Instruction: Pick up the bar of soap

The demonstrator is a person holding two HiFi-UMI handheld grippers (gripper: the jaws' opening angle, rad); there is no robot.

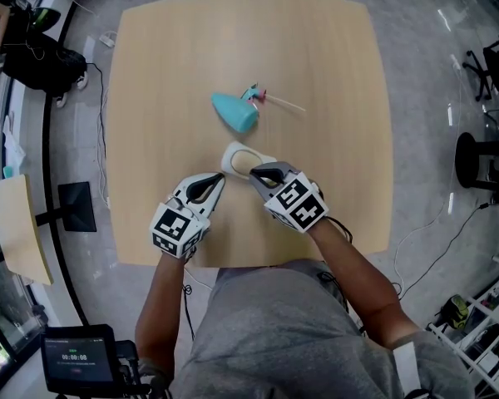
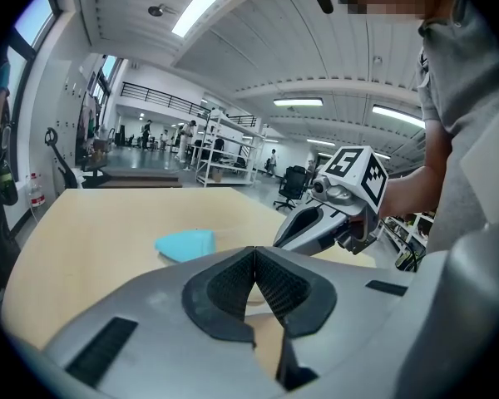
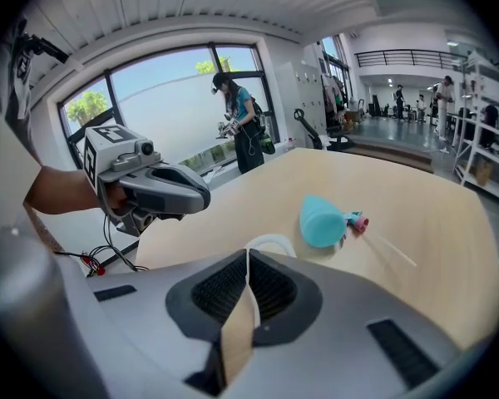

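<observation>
**A:** What did the head view show?

**B:** A pale table (image 1: 166, 56) filled most of the frame. The soap (image 1: 238, 157), a cream oval, lay near its middle. A teal bottle (image 1: 236, 111) lay on its side just above the soap, nozzle pointing right.

**A:** And the grippers?

**B:** The left gripper (image 1: 220, 180) sat at lower left of the soap and the right gripper (image 1: 254, 175) at lower right, with both tips aimed at it. The right tip met the soap's edge in the frame, though I could not tell whether it touched. The left tip stood just beside it.

**A:** The left gripper view?

**B:** Its jaws were pressed together, with nothing between the pads (image 2: 233, 283). A pale sliver below the closed tips may have been the soap, but too little showed to be sure. The bottle (image 2: 185, 243) lay left of centre on the table (image 2: 91, 223). The right gripper (image 2: 293, 231) came in from the right, low over the wood.

**A:** The right gripper view?

**B:** Its jaws were also pressed together and held nothing. The soap's (image 3: 272, 242) white rim showed just past the tips at centre frame. The bottle (image 3: 320, 220) lay beyond it to the right. The left gripper (image 3: 201, 199) reached in from the left edge. A person (image 3: 241, 127) stood by the window at upper centre.
</observation>
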